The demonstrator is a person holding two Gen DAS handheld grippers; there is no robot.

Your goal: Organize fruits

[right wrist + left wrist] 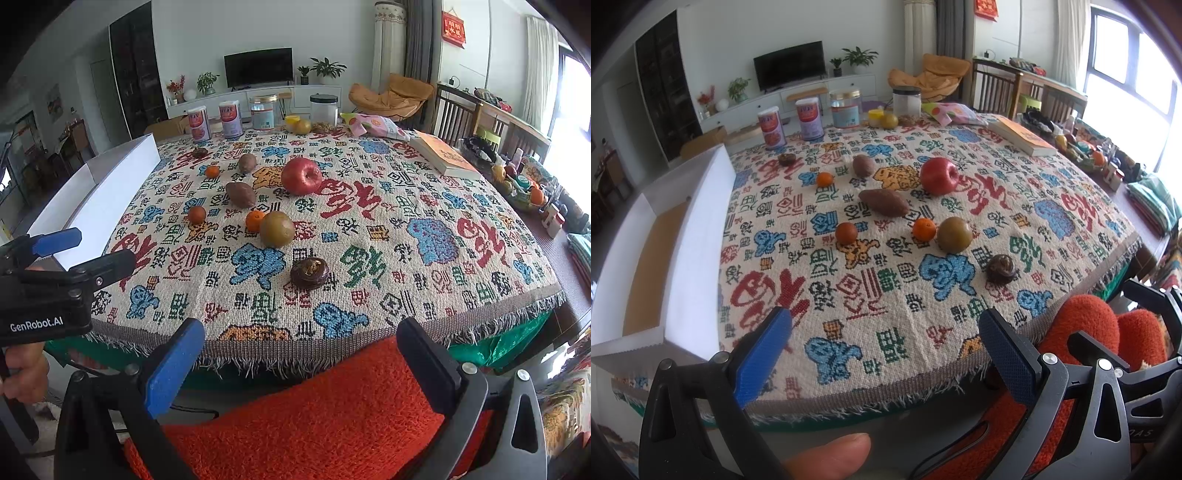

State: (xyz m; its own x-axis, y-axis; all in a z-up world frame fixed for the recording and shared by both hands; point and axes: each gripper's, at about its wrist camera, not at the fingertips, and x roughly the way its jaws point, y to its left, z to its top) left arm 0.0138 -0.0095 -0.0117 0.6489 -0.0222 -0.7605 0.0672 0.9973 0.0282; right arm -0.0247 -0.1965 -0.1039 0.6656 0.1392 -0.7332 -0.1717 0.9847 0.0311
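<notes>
Fruit scattered right across the patterned cloth (1015, 177), and both grippers hang back at the near edge, off the table. The left gripper (886, 343) has its jaws spread wide with nothing between them; same for the right gripper (299, 354), wide open and empty.

Risk number one, as I read it: rolling. The red apple (939, 175) and the greenish-brown round fruit (955, 235) are smooth and round, and a pinch off-centre could squirt either one away. That round fruit sits just beside a small orange (924, 228), nearly touching in the right wrist view, so a finger going down between them may knock the orange aside.

Risk two: the woven cloth. It looks loose at the fringe, and a fingertip dragging on it could bunch it and set everything rolling.

Risk three: the two grippers are close together at the near edge; reaching for the same cluster could make them collide.

The likely destination, the open white box (698, 229), stands at the table's left side, with a tall wall to clear.

As for looks: two brownish oval sweet-potato-like pieces (882, 201) lie mid-table, another small orange (824, 179) further back, a reddish-orange one (846, 232) left of centre, and a dark wrinkled fruit (1000, 268) nearest, well apart from the rest.
</notes>
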